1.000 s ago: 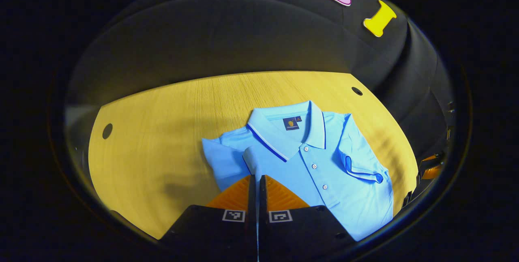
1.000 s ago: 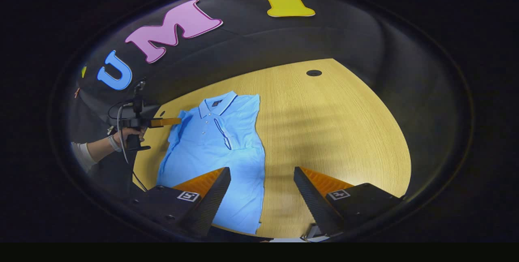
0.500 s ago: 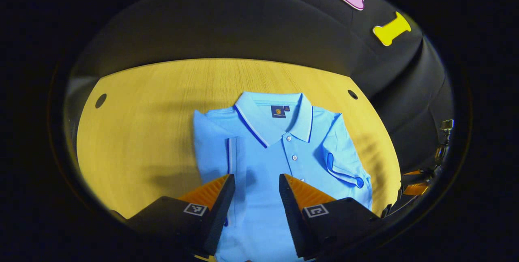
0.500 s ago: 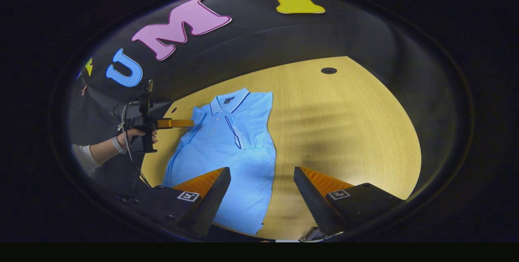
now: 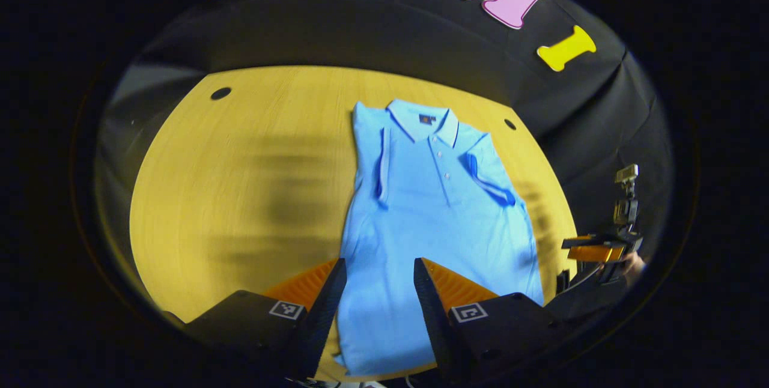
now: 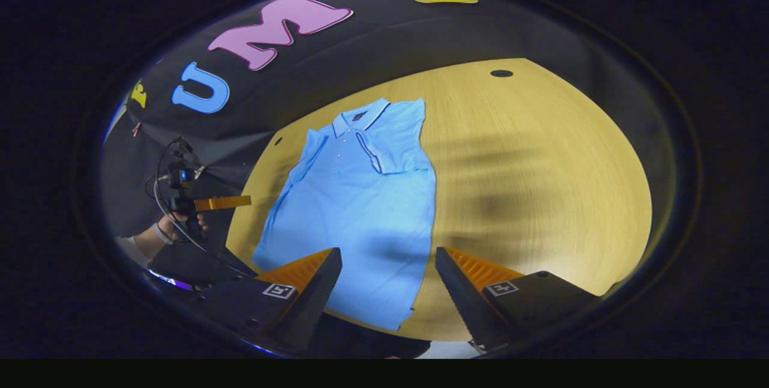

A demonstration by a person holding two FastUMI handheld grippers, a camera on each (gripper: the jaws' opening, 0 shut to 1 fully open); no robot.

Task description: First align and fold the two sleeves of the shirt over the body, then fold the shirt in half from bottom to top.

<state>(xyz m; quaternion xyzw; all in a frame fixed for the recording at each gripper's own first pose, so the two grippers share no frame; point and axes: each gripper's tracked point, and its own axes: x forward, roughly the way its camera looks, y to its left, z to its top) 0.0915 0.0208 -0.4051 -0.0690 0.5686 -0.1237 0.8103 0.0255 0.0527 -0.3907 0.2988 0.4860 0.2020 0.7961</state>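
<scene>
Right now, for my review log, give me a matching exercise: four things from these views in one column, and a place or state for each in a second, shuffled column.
Things:
1. polo shirt
2. both sleeves
3. left gripper
4. collar

States or places:
A. jaws apart, holding nothing
B. at the far end of the shirt, toward the booth wall
C. folded in over the body
D. lying flat on the wooden table, not yet folded in half

Pairs: 1-D, 2-C, 3-A, 4-B
</scene>
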